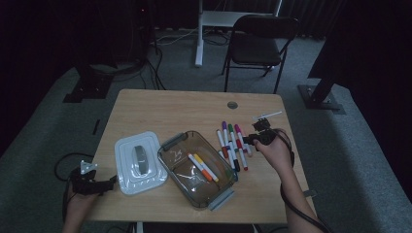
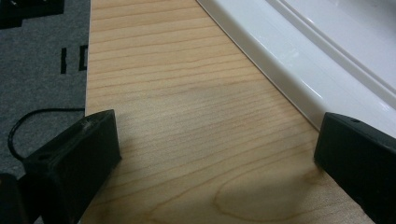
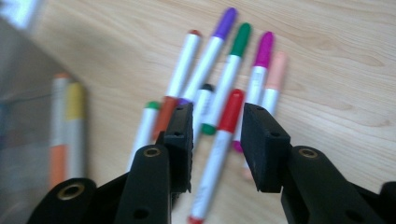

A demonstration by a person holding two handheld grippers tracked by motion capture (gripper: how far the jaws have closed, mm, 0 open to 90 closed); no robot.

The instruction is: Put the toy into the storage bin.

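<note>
The red-capped marker (image 3: pixel 219 144) lay on the table (image 1: pixel 194 104) directly between the jaws of the right hand-held gripper (image 3: pixel 215 140), which stood parted on either side of its barrel without yet touching it, as far as the blurred right gripper view allowed me to judge. Just beyond the jaw tips spread the rest of the loose markers (image 1: pixel 233 141): purple (image 3: pixel 212 51), green (image 3: pixel 233 60) and magenta (image 3: pixel 259 70) caps pointing away, a pale pink one (image 3: pixel 275 79) at the far side, and a dark-capped one (image 3: pixel 203 100) touching the red marker's neighbour. Off to that gripper's left sat the clear brown container (image 1: pixel 197 167), with an orange marker (image 1: pixel 200 167) and a yellow marker (image 1: pixel 208 167) already lying in it. Further over, the white lid (image 1: pixel 138 162) rested flat on the table, and the left hand-held gripper (image 1: pixel 94 184) hung at the table's near corner with its jaws spread wide and empty, the lid's rim just beside one jaw.

My guess was that the markers were being gathered into the container. The risk looked plain: the markers lay packed side by side, so jaws closing slightly off line might pinch two barrels at once, or nudge the red one so it rolled into the others and scattered the row.
</note>
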